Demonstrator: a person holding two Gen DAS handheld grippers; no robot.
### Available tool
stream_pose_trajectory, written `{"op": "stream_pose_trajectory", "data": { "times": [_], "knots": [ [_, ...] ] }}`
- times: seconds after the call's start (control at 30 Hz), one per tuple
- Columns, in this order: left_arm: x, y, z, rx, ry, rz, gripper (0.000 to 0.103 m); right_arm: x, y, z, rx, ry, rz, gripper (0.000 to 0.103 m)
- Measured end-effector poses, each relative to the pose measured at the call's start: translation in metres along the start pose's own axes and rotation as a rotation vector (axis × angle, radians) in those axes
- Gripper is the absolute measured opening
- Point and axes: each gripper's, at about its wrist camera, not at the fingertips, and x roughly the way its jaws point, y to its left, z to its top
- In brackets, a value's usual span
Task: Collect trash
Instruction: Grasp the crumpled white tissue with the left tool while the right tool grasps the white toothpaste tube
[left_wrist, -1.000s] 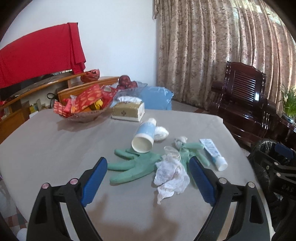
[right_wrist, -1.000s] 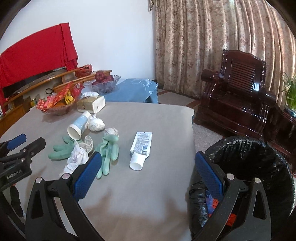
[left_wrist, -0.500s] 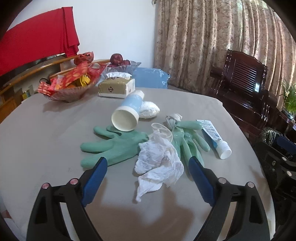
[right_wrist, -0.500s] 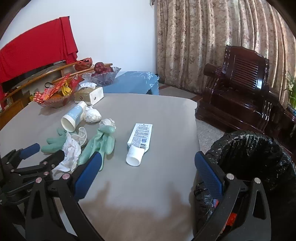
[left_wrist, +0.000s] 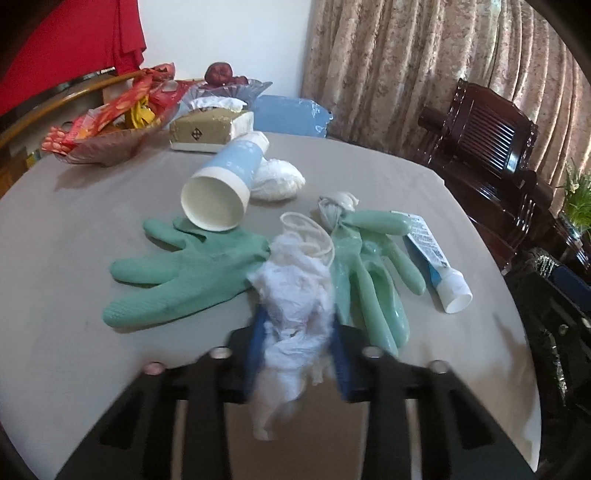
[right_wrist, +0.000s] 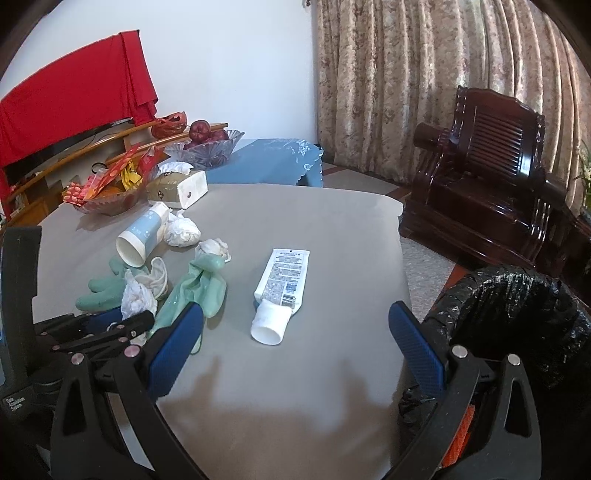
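My left gripper (left_wrist: 295, 347) is shut on a crumpled white tissue (left_wrist: 295, 306) on the grey table (left_wrist: 74, 229); it also shows in the right wrist view (right_wrist: 136, 299). Around it lie two green gloves (left_wrist: 184, 273) (left_wrist: 373, 266), a blue paper cup (left_wrist: 221, 188) on its side, a white wad (left_wrist: 277, 177) and a toothpaste tube (left_wrist: 436, 266). My right gripper (right_wrist: 291, 343) is open and empty, just short of the toothpaste tube (right_wrist: 282, 288). A black-lined trash bin (right_wrist: 517, 314) stands right of the table.
A snack bowl (left_wrist: 107, 129), a tissue box (left_wrist: 210, 129) and a fruit bowl (right_wrist: 203, 147) stand at the table's far side. A dark wooden armchair (right_wrist: 487, 177) and curtains are at the right.
My left gripper moved forward over the white tissue and closed on it. My right gripper moved slightly forward toward the toothpaste tube and stayed open.
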Motion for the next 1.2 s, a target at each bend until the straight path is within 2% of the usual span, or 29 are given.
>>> {"op": "stream_pose_trajectory", "data": {
  "times": [0.13, 0.37, 0.53, 0.73, 0.8, 0.93, 1.03, 1.07, 1.2],
  "knots": [
    [-0.014, 0.004, 0.000, -0.011, -0.037, -0.012, 0.017, 0.004, 0.005, 0.000, -0.007, 0.007, 0.008, 0.098],
    [-0.040, 0.021, 0.008, -0.030, -0.114, 0.014, 0.017, 0.019, 0.013, 0.004, 0.005, 0.021, 0.010, 0.097],
    [-0.038, 0.027, 0.015, -0.040, -0.133, 0.036, 0.017, 0.037, 0.017, 0.009, 0.006, 0.032, -0.011, 0.097],
    [-0.031, 0.023, 0.026, -0.021, -0.156, 0.044, 0.017, 0.070, 0.010, 0.010, 0.022, 0.122, -0.030, 0.080],
    [-0.029, 0.022, 0.027, -0.020, -0.159, 0.043, 0.017, 0.076, 0.009, 0.010, 0.031, 0.148, -0.021, 0.070],
    [-0.027, 0.022, 0.027, -0.026, -0.161, 0.040, 0.017, 0.090, 0.010, 0.010, 0.030, 0.199, -0.002, 0.065],
    [-0.026, 0.022, 0.026, -0.023, -0.158, 0.038, 0.017, 0.101, 0.014, 0.008, 0.020, 0.253, 0.022, 0.055],
    [-0.027, 0.021, 0.025, -0.022, -0.157, 0.036, 0.017, 0.103, 0.013, 0.008, 0.021, 0.268, 0.028, 0.048],
    [-0.028, 0.020, 0.024, -0.017, -0.152, 0.034, 0.017, 0.104, 0.012, 0.010, 0.039, 0.272, 0.050, 0.043]
  ]
}}
